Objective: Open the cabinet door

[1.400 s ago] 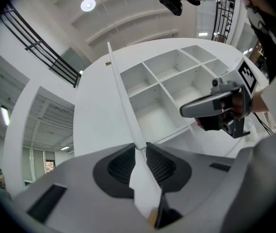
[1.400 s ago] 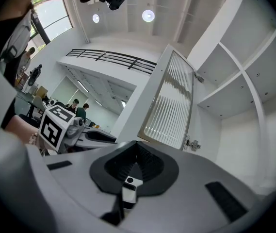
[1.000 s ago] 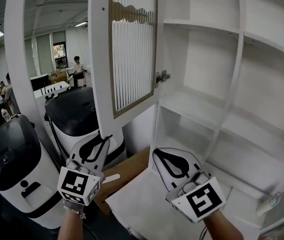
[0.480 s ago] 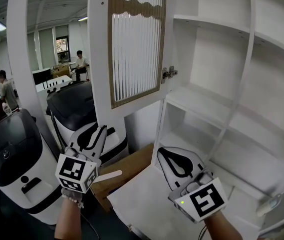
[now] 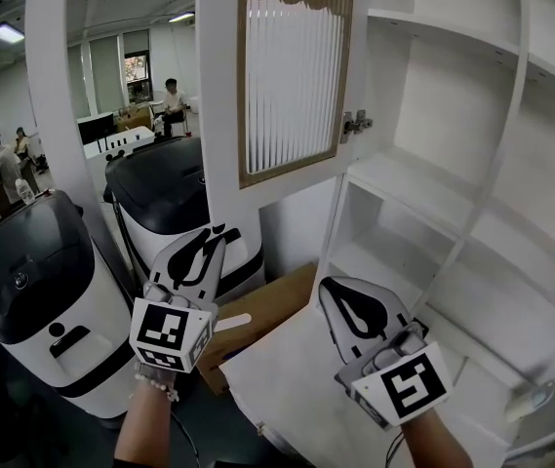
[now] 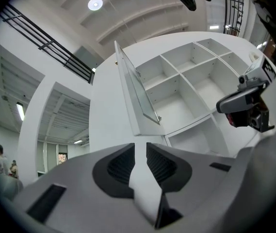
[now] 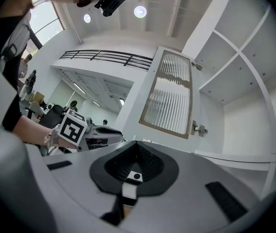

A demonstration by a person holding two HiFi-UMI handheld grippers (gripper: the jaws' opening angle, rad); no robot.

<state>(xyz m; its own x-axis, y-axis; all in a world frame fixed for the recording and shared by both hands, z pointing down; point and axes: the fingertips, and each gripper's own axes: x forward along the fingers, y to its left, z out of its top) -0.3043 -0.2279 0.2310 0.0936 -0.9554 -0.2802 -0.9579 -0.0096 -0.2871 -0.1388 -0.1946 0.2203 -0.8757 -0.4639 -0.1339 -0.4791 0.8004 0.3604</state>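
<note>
The white cabinet door (image 5: 292, 76) with a ribbed glass pane in a wooden frame stands swung open on its hinge (image 5: 357, 123), showing bare white shelves (image 5: 423, 188). My left gripper (image 5: 217, 234) is just below the door's lower edge, tilted slightly up, jaws open with nothing between them. In the left gripper view the door (image 6: 133, 101) is edge-on above the open left gripper (image 6: 140, 149). My right gripper (image 5: 343, 291) hovers shut and empty over the lower shelf board (image 5: 287, 378). The right gripper view shows the shut right gripper (image 7: 137, 147) below the door (image 7: 169, 98).
Two black-and-white machines (image 5: 38, 291) (image 5: 165, 193) stand left of the cabinet, behind my left gripper. A cardboard box (image 5: 267, 310) lies between them and the lower shelf. A white post (image 5: 58, 96) rises at the left. People sit at desks in the far room (image 5: 170, 96).
My left gripper has shifted a little rightward, closer under the door's lower edge. The head view has swung so the cabinet sits further right. The right gripper stays where it was.
</note>
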